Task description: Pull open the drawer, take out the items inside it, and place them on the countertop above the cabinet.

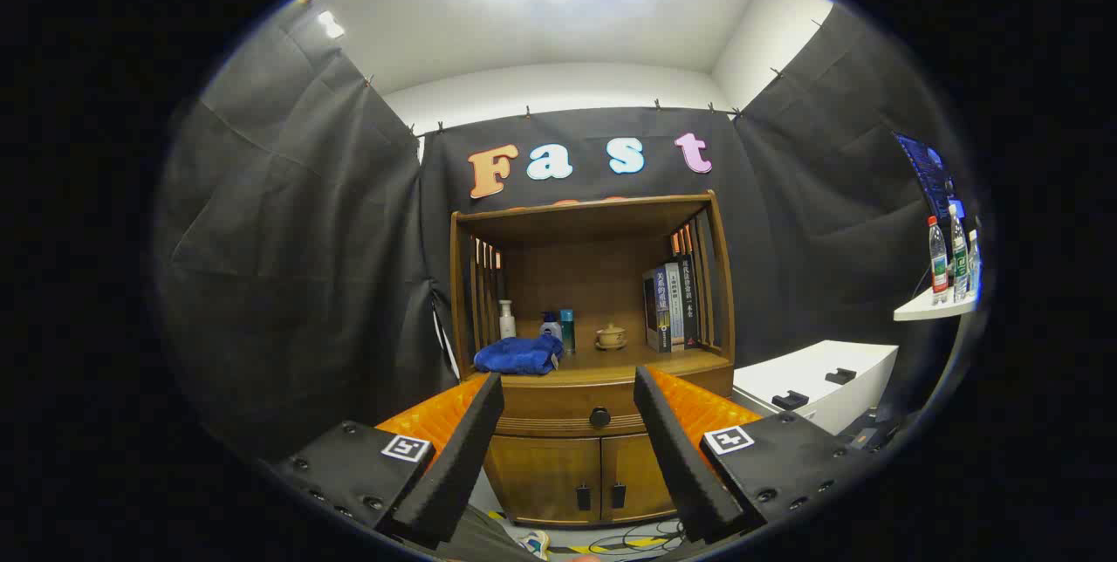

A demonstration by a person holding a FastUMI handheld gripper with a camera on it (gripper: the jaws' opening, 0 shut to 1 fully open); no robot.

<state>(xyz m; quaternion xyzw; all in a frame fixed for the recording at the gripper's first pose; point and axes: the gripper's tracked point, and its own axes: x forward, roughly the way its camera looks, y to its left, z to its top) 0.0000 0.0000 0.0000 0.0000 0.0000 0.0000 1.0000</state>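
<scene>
The cabinet (567,457) is smooth, varnished wood with a slight sheen; its drawer (572,412) carries a glossy dark knob (599,416). The towel (519,355) is soft cloth.

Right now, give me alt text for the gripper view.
The open gripper frames a wooden cabinet's closed drawer, its dark knob between the fingers. On the countertop beyond: a blue towel, bottles, a teacup and books.

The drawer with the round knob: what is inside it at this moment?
The drawer is closed, so its contents are hidden. Only its wooden front and dark knob show, seen between the open tool's fingers. On the countertop above lies a blue towel.
</scene>
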